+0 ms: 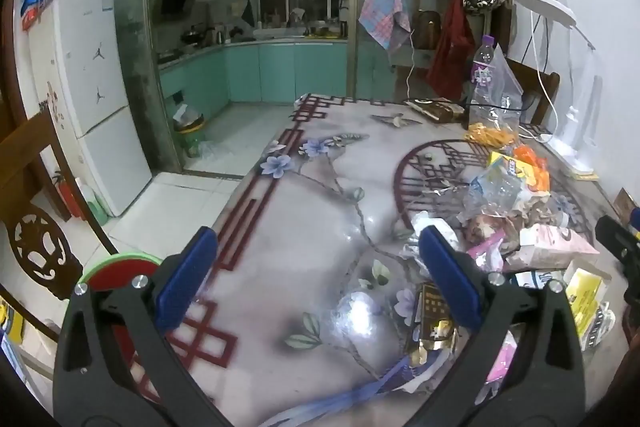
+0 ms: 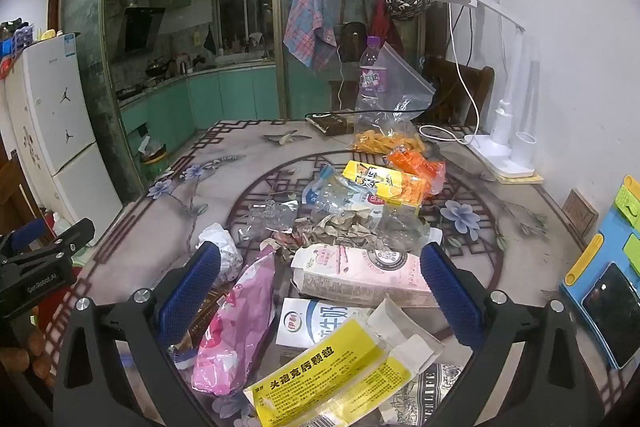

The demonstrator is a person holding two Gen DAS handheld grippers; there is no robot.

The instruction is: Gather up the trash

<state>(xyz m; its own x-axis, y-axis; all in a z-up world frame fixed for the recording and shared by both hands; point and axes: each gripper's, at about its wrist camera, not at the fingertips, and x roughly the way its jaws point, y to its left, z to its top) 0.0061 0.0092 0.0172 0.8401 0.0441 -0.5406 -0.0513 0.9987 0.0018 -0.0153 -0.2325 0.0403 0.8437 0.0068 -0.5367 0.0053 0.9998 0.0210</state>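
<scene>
While both tools hang over the glossy flower-printed table (image 2: pixel 192 195), their blue-padded jaws are spread wide and pinch nothing. Under the right gripper (image 2: pixel 320 267) lies the heap of trash: a pink milk carton (image 2: pixel 360 273), a crumpled pink plastic bag (image 2: pixel 236 331), a yellow medicine box (image 2: pixel 332 379) and a white-and-blue milk carton (image 2: pixel 312 323). Just left of that heap, the left gripper (image 1: pixel 318 259) hangs above bare tabletop, with a dark gold-printed wrapper (image 1: pixel 432 323) near its right finger
</scene>
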